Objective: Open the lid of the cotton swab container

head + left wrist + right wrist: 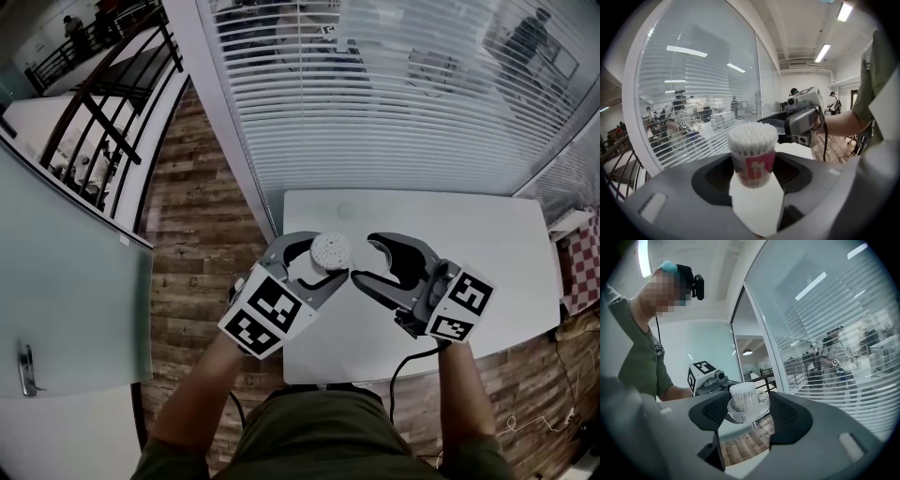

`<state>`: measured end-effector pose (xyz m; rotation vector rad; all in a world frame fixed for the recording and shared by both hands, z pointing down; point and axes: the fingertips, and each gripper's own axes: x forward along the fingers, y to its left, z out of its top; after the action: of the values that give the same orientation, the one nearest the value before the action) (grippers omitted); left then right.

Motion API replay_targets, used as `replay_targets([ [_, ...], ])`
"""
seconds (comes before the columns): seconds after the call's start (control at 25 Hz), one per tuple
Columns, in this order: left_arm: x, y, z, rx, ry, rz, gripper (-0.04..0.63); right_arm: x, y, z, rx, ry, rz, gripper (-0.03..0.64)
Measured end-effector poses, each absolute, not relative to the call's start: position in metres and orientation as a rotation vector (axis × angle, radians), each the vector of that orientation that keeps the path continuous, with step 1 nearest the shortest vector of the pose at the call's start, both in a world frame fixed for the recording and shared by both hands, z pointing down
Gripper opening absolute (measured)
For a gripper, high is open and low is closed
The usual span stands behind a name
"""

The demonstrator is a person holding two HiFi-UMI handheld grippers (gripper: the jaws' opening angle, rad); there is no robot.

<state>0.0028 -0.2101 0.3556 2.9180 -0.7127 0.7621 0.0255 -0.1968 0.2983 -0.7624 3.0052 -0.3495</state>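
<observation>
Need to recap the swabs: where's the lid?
Right gripper view: the clear lid sits between the right gripper's jaws, in front of the swab container.

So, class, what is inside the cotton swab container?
Packed white cotton swabs, heads showing at the open top of the cotton swab container. Their stems are hidden behind its wall.

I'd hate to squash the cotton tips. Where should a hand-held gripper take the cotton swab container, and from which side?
Take the cotton swab container by its labelled lower wall, level from the side, one jaw on each flank. It stands upright and round, and bare cotton tips bulge from its top, so a grip from above would likely crush them.
</observation>
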Motion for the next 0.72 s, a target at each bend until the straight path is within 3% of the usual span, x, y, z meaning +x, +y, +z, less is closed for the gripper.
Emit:
replay_targets([
  [0.72, -0.004, -0.213, 0.344, 2.904, -0.823, 0.785, 0.264, 0.074, -0.17, 0.272, -0.815, 2.764, -0.472, 0.272],
])
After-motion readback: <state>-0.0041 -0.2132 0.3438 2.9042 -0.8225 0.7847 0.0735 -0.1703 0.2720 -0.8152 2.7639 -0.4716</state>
